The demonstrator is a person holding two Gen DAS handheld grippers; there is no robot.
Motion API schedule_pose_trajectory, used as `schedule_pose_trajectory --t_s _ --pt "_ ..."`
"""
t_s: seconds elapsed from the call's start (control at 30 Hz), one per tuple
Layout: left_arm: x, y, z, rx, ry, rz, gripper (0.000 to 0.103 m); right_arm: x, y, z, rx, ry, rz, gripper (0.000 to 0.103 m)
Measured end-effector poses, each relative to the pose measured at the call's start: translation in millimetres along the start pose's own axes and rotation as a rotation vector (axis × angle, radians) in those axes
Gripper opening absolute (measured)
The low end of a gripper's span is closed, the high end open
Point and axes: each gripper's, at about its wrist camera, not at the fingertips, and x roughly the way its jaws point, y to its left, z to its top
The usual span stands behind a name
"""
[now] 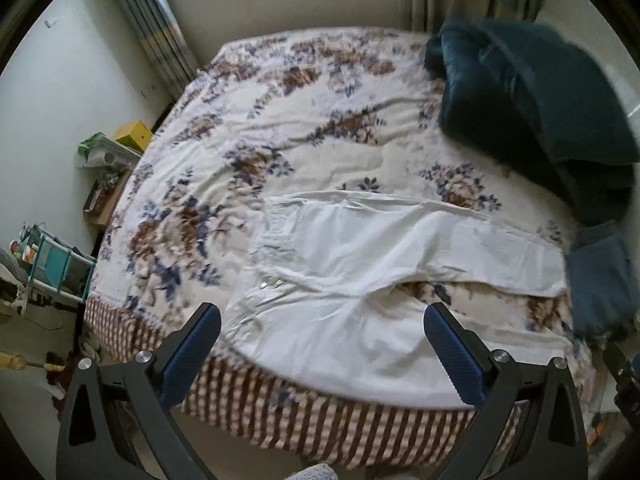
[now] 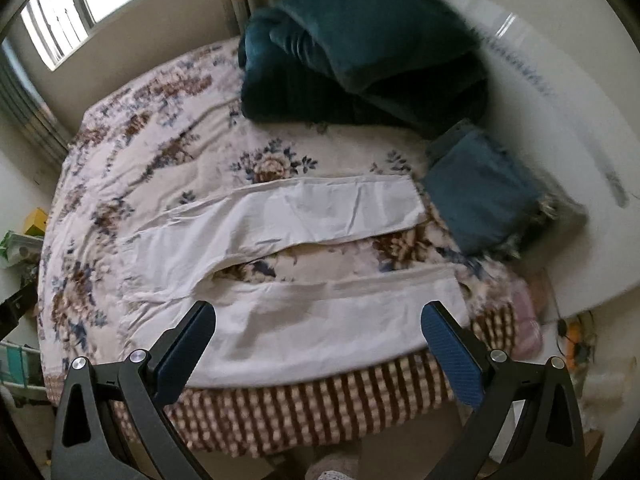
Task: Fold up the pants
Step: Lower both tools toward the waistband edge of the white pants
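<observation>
White pants [image 1: 360, 276] lie spread flat on the flowered bedspread [image 1: 240, 128], waistband to the left, both legs running right and split apart. In the right wrist view the pants [image 2: 280, 264] show both legs, the near one along the bed's front edge. My left gripper [image 1: 322, 316] is open and empty, hovering above the waist and near leg at the bed's front edge. My right gripper [image 2: 318, 316] is open and empty, above the near leg.
A dark teal blanket [image 2: 360, 52] is heaped at the far right of the bed. A folded blue garment [image 2: 480, 196] lies by the leg ends. A cluttered shelf [image 1: 108, 168] and a teal rack [image 1: 56, 264] stand left of the bed.
</observation>
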Motion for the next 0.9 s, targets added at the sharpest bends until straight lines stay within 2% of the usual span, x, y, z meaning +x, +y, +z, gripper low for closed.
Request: schedule_pose_trajectory --t_s 0.23,0.43,0.57,0.67,0.77,0.9 --pt "155.8 -77.5 62.7 0.076 0.107 0.032 0.103 212.6 3.6 108.7 -0.087 0.103 -0.022 0.103" --pt "275.0 -129.8 85.3 0.149 0.193 0.027 0.103 364.6 30.3 150.1 -0.151 0.175 -0.054 0.103" --pt "335.8 -167.1 99.6 0.254 0.212 0.017 0.103 436.4 48.0 157.0 -0.218 0.25 -0.091 0.103" --pt "380.8 -195.9 109.7 0.382 0.232 0.014 0.103 487.1 65.5 167.1 -0.323 0.297 -0.127 0.103" --pt "419.9 -222.7 112.9 0.56 0.243 0.013 0.103 533.2 85.3 176.4 -0.454 0.35 -0.16 0.103" --pt "448.1 -236.6 113.6 0.72 0.288 -0.033 0.103 573.5 102.2 186.0 -0.586 0.409 -0.165 0.103"
